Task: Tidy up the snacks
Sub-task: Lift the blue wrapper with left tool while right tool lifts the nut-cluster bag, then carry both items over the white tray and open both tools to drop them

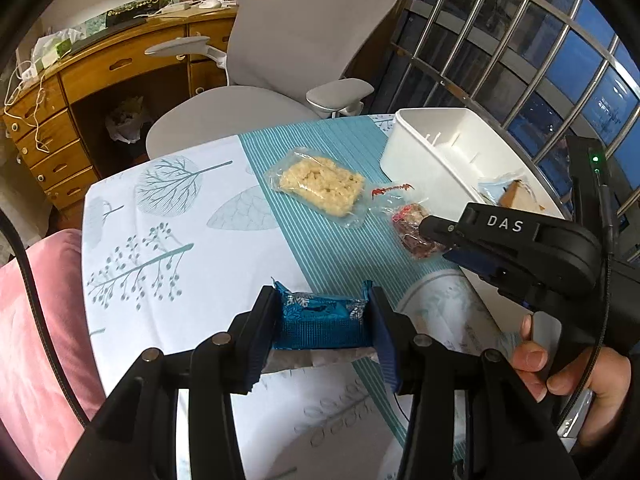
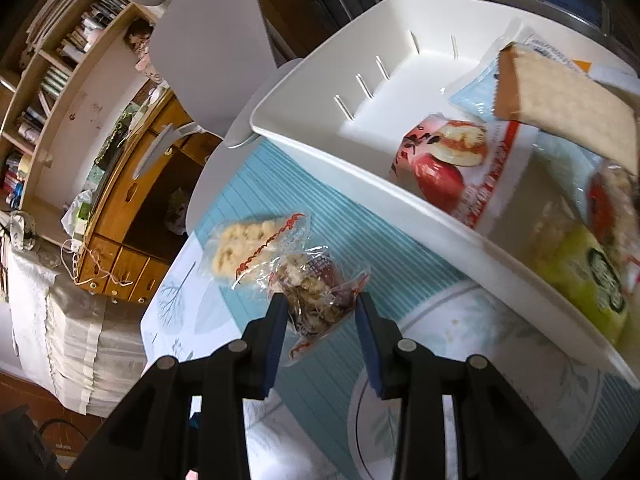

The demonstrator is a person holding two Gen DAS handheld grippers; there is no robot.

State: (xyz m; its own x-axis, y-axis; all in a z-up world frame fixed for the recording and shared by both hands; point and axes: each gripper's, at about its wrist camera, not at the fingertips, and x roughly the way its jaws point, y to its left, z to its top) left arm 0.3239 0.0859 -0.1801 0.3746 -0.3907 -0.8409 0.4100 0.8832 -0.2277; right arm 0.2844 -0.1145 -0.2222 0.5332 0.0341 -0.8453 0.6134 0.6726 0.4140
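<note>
My left gripper is shut on a blue foil-wrapped snack, held just above the tablecloth. To its right, my right gripper is shut on a clear packet of a brown nutty snack, its pads pressing the wrapper on both sides. A clear packet of pale rice crisp lies on the teal striped runner beyond it. The white bin stands at the right and holds an apple-print packet, a brown cracker packet and a green packet.
A grey office chair stands past the table's far edge, with a wooden desk behind it. A pink cushion lies off the table's left side. Window bars run behind the bin. A hand grips the right gripper's handle.
</note>
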